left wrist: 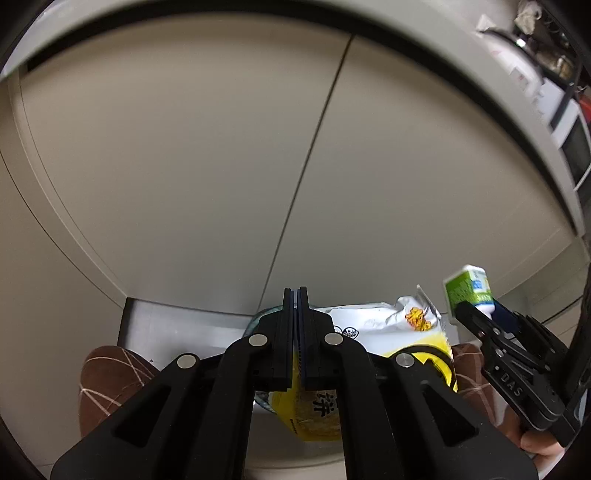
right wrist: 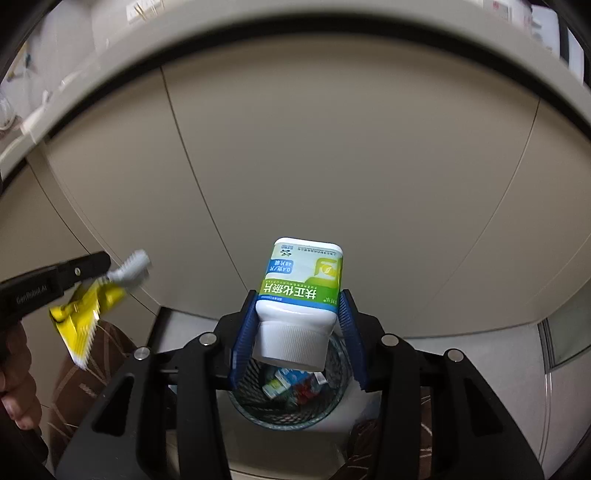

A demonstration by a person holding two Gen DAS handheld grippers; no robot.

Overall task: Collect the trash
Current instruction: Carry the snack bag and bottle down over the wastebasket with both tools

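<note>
My left gripper (left wrist: pixel 296 295) is shut on a yellow and white snack wrapper (left wrist: pixel 384 325), which hangs beneath the fingers. From the right wrist view the same left gripper (right wrist: pixel 98 263) pinches that wrapper (right wrist: pixel 83 308) at the left. My right gripper (right wrist: pixel 298 297) is shut on a white pill bottle (right wrist: pixel 301 280) with a green label, cap toward the camera, blue pads on both sides. Directly below it stands a wire mesh bin (right wrist: pixel 341 373) with several small packages inside. The left wrist view has the right gripper (left wrist: pixel 476 314) with the bottle (left wrist: pixel 467 286) at the right, and only a sliver of the bin (left wrist: pixel 255 326).
Beige cabinet doors (left wrist: pixel 184 166) fill the background under a counter edge (right wrist: pixel 258 33). Brown patterned slippers (left wrist: pixel 107 384) flank the bin on a pale floor. A person's hand (right wrist: pixel 14 369) grips the left tool. A metal kick plate (left wrist: pixel 166 325) runs along the cabinet base.
</note>
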